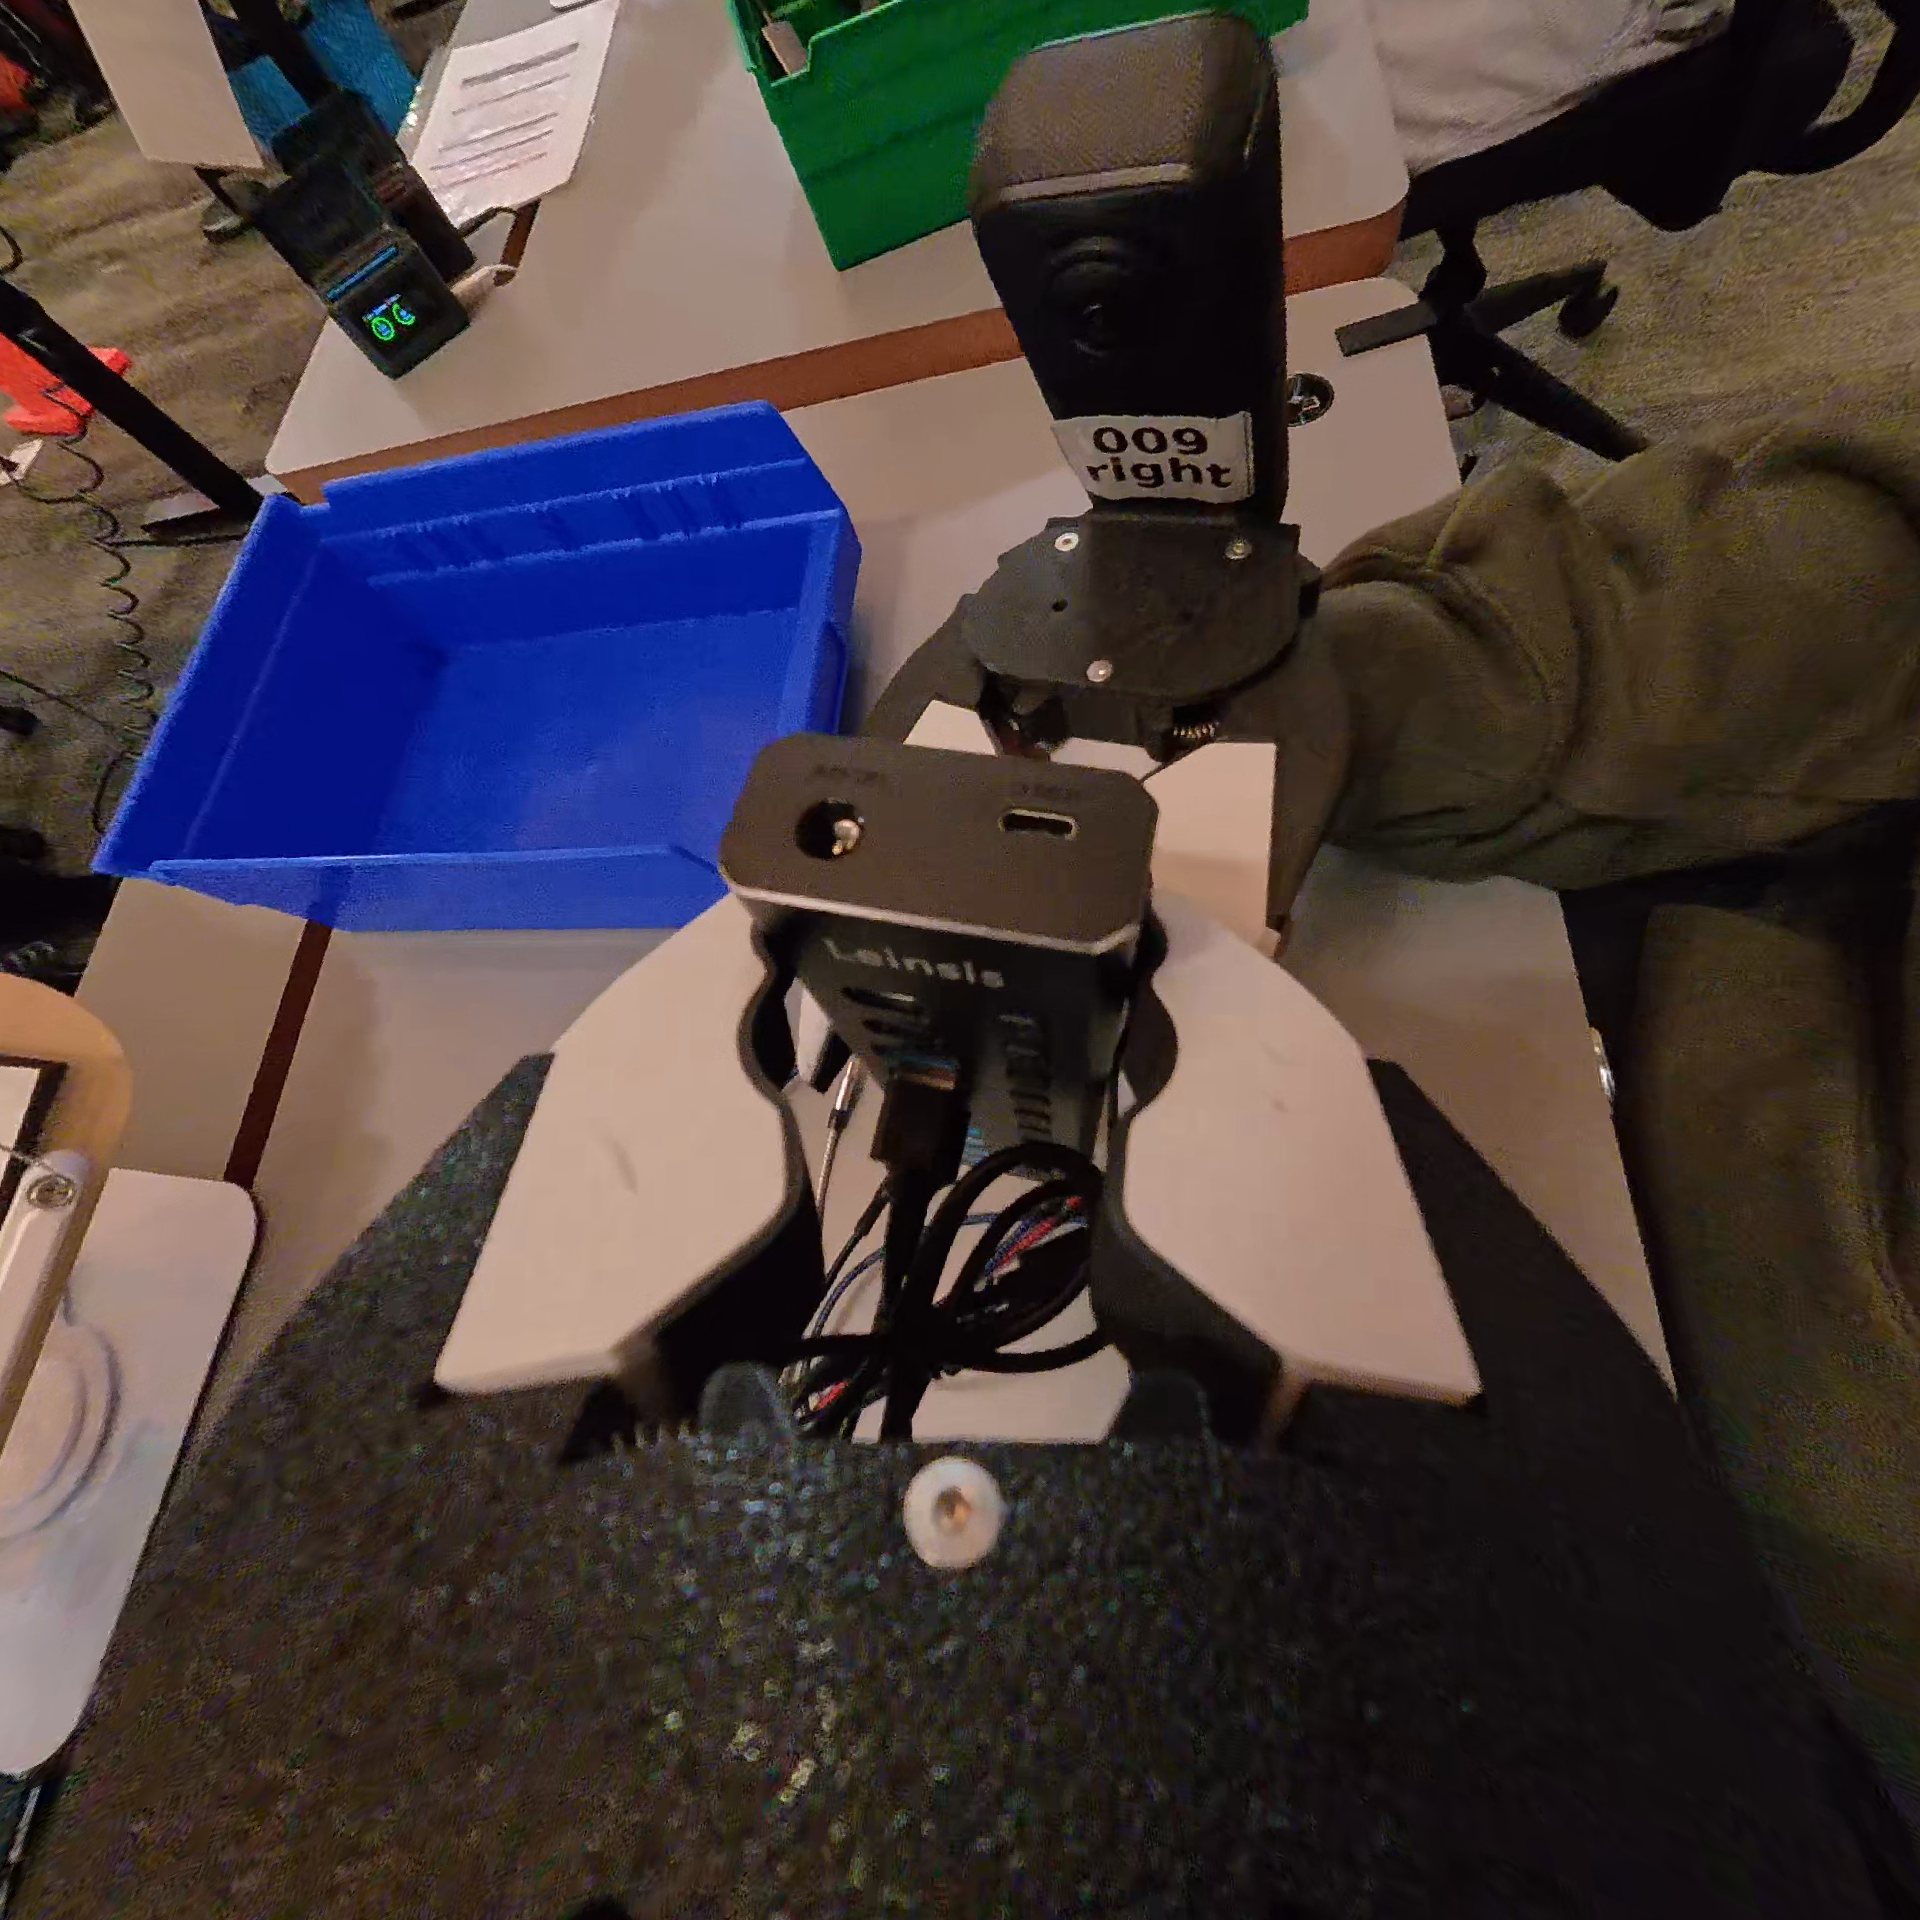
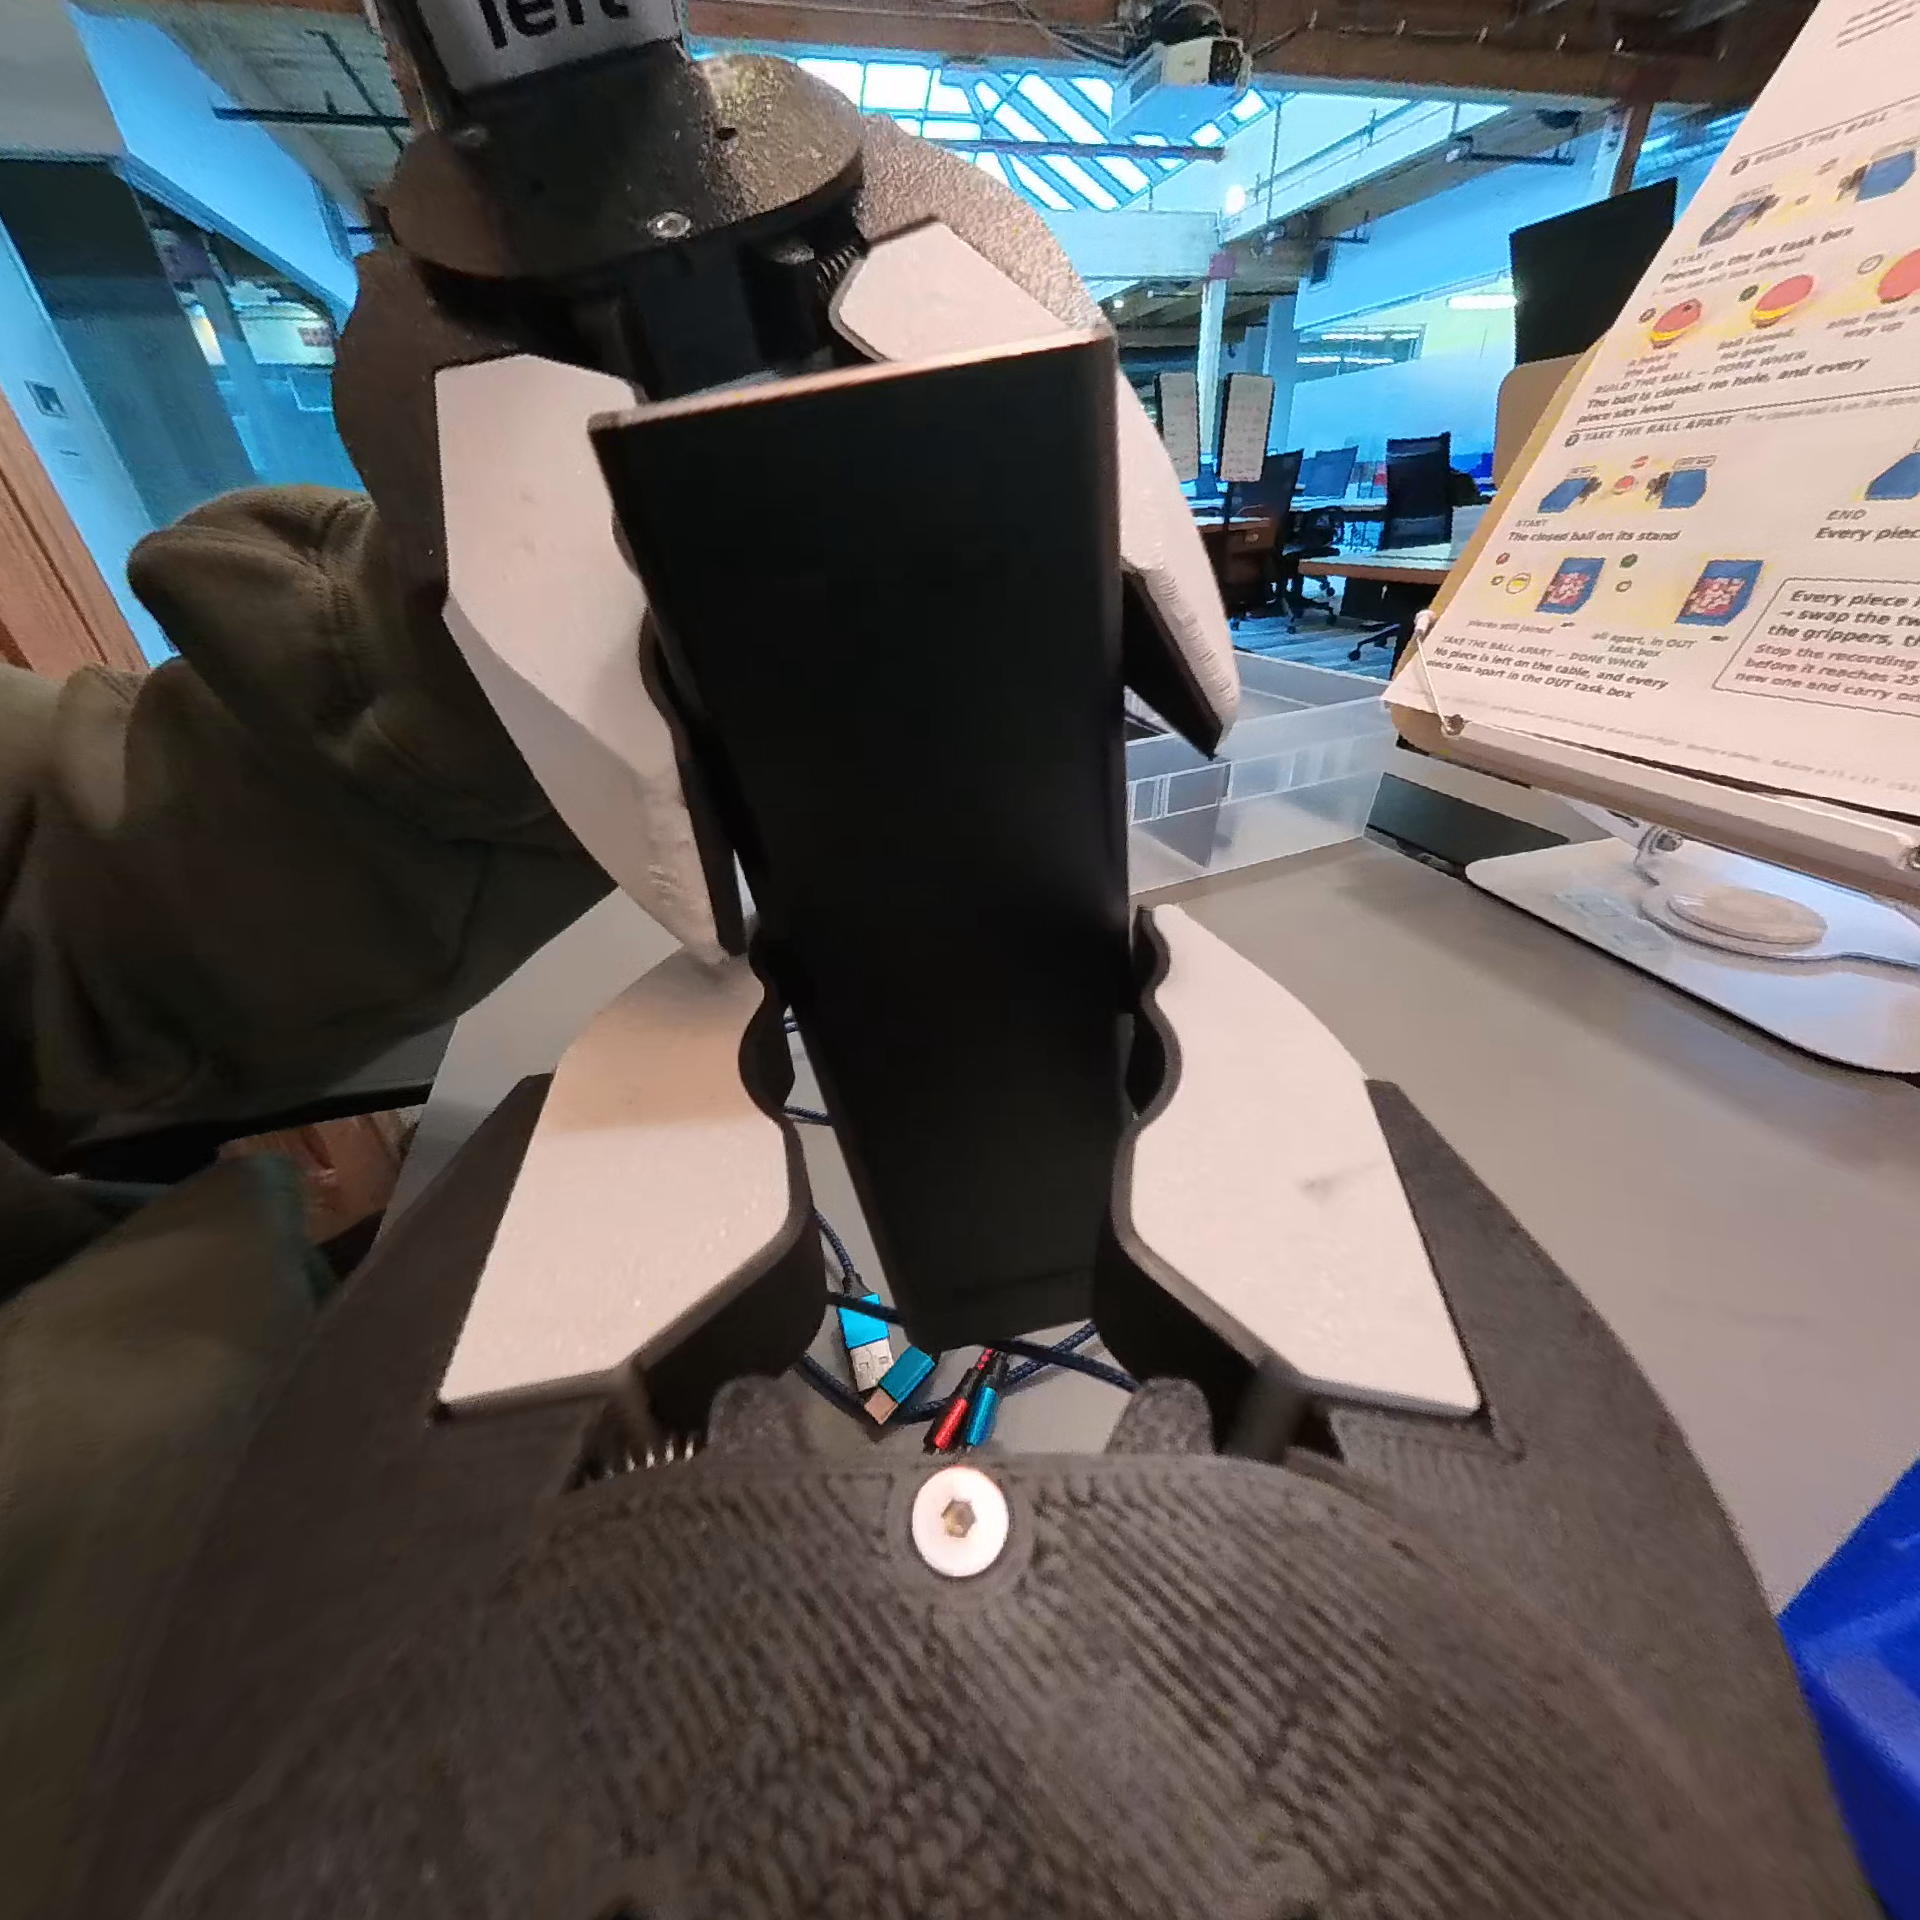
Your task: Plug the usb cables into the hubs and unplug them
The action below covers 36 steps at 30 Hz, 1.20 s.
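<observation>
Black metal-cased hub (image 1: 940, 914) is clamped by the left gripper (image 1: 951, 997) above the table (image 1: 1455, 1039) — one USB cable (image 1: 914, 1132) seen plugged in. Right wrist view: right gripper (image 2: 951, 1029) also closed on its long sides — rigid, likely slick; loose plugs (image 2: 883, 1377) below.

left gripper (image 1: 951, 1023): speckled black printed body filling lower frame, white finger plates, pale centre screw
right gripper (image 2: 951, 1049): same black ribbed body, white plates, hex screw; white label on its handle, upper centre
gloves (image 1: 1590, 665): olive-green fabric, right edge
</observation>
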Available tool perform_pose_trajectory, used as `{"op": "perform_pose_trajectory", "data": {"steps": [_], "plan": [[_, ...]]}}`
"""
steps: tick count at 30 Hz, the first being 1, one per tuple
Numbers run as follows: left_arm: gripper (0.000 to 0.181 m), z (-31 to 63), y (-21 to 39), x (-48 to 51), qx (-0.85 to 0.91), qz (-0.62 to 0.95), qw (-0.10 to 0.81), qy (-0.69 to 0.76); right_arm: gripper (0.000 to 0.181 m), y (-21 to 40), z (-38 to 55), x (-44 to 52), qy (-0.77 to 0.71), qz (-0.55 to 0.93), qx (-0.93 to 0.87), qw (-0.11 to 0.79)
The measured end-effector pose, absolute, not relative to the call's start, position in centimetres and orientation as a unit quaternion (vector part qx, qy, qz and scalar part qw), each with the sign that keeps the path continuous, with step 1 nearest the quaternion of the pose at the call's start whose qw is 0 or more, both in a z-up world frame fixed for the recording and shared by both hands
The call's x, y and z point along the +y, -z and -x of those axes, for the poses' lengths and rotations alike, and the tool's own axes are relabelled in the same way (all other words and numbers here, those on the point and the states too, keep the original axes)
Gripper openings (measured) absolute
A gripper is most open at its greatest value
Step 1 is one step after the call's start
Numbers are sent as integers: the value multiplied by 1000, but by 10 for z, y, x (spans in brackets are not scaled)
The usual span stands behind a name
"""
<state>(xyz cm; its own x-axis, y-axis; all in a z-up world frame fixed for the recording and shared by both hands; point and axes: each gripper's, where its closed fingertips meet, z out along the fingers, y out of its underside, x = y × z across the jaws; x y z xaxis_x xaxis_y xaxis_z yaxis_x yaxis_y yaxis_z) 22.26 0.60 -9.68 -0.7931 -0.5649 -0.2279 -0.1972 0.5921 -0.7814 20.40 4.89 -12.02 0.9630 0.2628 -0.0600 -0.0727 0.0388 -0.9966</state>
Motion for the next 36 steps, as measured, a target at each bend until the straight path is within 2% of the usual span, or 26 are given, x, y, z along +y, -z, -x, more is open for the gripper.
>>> {"op": "perform_pose_trajectory", "data": {"steps": [18, 30, 36], "plan": [[61, -222, 99, 8, 861, 215, 223, 403, 62, 120, -200, 52, -135, 652, -69, 743], [62, -214, 102, 4, 866, 216, 203, 402, 60, 128, -188, 50, -132, 681, -109, 712], [62, -214, 104, 6, 864, 218, 207, 405, 71, 130, -183, 51, -150, 684, -111, 706]]}}
